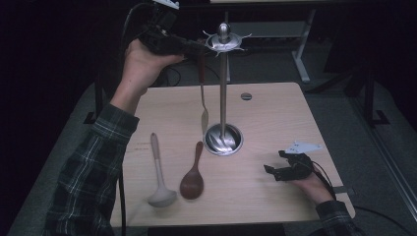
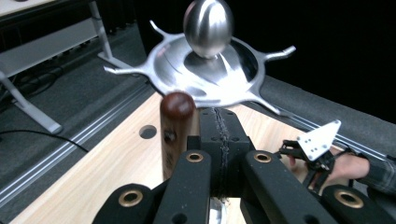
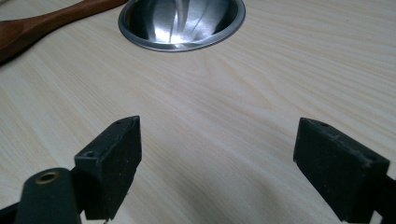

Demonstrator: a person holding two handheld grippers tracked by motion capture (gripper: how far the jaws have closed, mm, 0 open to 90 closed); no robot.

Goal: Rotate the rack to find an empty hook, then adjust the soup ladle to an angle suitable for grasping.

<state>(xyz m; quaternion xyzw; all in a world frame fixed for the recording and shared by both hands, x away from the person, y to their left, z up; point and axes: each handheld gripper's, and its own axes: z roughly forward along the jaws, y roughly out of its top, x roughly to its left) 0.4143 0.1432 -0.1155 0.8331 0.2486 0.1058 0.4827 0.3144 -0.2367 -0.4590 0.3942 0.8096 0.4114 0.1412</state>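
Setting: I am working in a lab or recording room, not a kitchen. Shown: a pale wood-grain bench (image 1: 275, 118) with a round cable port (image 1: 246, 96); grey carpet (image 1: 339, 83) lying around it; a white-legged metal desk frame (image 1: 300, 54) standing behind; black cables (image 2: 42, 136) trailing over the floor; darkness surrounding my lit bench.

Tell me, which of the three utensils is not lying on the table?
The metal spatula with the dark wooden handle. The left hand-held gripper holds it upright beside the rack's hooks; the white ladle and wooden spoon lie flat.
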